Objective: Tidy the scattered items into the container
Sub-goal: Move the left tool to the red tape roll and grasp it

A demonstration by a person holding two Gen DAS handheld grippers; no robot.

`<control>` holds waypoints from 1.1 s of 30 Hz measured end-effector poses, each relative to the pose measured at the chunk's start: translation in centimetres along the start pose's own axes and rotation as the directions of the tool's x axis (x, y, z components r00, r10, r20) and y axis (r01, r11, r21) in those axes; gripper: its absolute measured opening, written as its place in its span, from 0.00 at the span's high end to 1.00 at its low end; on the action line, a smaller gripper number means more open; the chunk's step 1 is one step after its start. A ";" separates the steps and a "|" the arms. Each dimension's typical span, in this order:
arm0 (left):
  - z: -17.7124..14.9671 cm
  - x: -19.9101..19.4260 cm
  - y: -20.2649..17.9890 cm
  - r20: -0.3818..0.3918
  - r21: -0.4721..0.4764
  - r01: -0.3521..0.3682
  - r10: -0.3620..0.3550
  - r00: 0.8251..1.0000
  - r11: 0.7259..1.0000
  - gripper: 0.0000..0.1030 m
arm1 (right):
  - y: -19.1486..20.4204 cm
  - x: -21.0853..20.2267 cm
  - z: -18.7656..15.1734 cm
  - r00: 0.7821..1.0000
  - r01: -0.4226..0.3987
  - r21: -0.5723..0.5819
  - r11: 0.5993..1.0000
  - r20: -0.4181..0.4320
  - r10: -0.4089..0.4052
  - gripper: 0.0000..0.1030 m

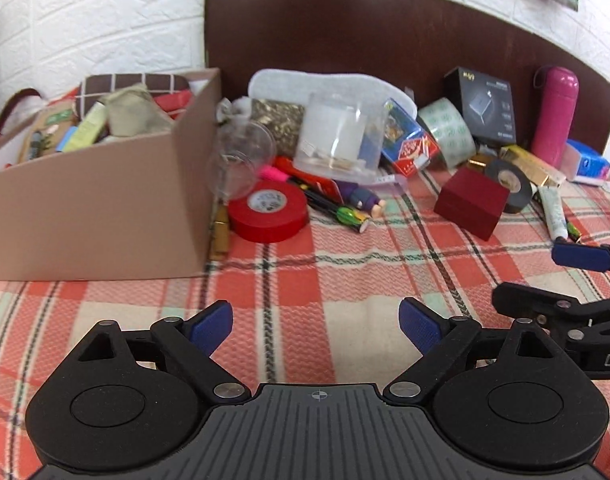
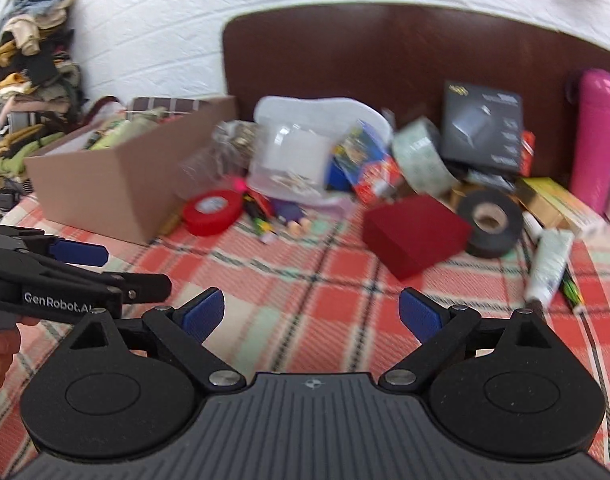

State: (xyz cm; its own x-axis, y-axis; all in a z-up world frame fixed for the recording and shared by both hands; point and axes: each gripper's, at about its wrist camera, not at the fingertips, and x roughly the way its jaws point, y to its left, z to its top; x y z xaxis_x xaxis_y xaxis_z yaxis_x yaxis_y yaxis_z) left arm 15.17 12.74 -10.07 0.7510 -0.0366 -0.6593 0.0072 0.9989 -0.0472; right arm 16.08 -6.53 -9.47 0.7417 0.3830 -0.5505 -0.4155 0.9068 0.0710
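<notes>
The plaid cloth (image 1: pixel 345 264) covers the surface under both claws; what lies beneath it cannot be told. A dark brown board (image 1: pixel 365 36) stands upright at the far side, behind the clutter.

The cardboard box (image 1: pixel 105 208) sits ahead and to the left of the left claw (image 1: pixel 316 325), already heaped with mixed goods. From the right claw (image 2: pixel 312 316) it lies further off to the left.

Scattered items lie ahead of both claws, beyond the bare cloth. A clear plastic tub (image 1: pixel 341 136) rests on its side straight ahead of the left claw. A black carton (image 1: pixel 485 106) leans against the board, ahead and right. A pink bottle (image 1: pixel 553 116) stands upright further right. A dark red box (image 2: pixel 417 236) lies tilted, ahead and slightly right of the right claw, touching a black tape roll (image 2: pixel 490 216) on its right. A red tape roll (image 1: pixel 269 210) lies flat just beside the cardboard box's near corner. A pale patterned tape roll (image 1: pixel 449 130) stands on edge near the black carton. A white tube (image 2: pixel 551 266) lies ahead and right of the right claw, beside the black tape roll.

Left claw: jaws wide, nothing between them. Right claw: jaws wide, nothing between them. Each claw shows at the edge of the other's view, side by side and apart.
</notes>
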 end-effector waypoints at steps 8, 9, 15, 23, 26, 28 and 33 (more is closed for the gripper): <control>2.3 1.9 -0.2 0.047 -0.013 -0.012 0.012 0.999 1.000 0.14 | -0.7 2.0 0.0 1.000 0.002 -0.019 1.000 -0.021 -0.003 0.08; 2.7 2.1 -0.3 0.061 -0.001 -0.007 0.007 0.998 1.000 0.15 | -0.7 2.3 0.0 1.000 -0.001 -0.020 1.000 -0.024 0.000 0.08; 5.8 4.9 -0.2 0.086 0.059 0.013 -0.018 0.996 0.998 0.27 | -0.8 3.4 -0.1 0.999 -0.015 -0.019 1.000 -0.047 0.014 0.08; 7.5 9.8 0.6 0.012 0.067 -0.002 0.001 1.000 0.998 0.29 | -1.8 4.6 -0.7 0.996 -0.011 0.003 1.000 -0.089 0.011 0.08; 7.2 11.2 1.2 -0.011 0.051 0.001 0.000 1.000 0.999 0.28 | -2.1 5.0 -0.9 0.995 -0.007 0.012 1.000 -0.101 0.008 0.08; 7.3 11.2 1.6 -0.017 0.038 0.032 -0.031 0.999 0.999 0.48 | -2.1 5.1 -0.9 0.995 -0.005 0.014 1.000 -0.103 0.006 0.08; 7.1 10.7 2.2 -0.052 0.090 0.033 -0.028 0.998 0.995 0.80 | -2.0 5.2 -0.8 0.995 -0.003 0.018 1.000 -0.103 0.005 0.08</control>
State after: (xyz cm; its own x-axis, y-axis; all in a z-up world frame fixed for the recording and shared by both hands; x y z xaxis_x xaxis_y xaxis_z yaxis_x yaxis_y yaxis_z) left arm 27.89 14.80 -11.95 0.7151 -0.0663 -0.6959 0.0910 0.9958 -0.0014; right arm 20.40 -6.50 -13.17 0.6817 0.3677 -0.6326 -0.4083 0.9086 0.0881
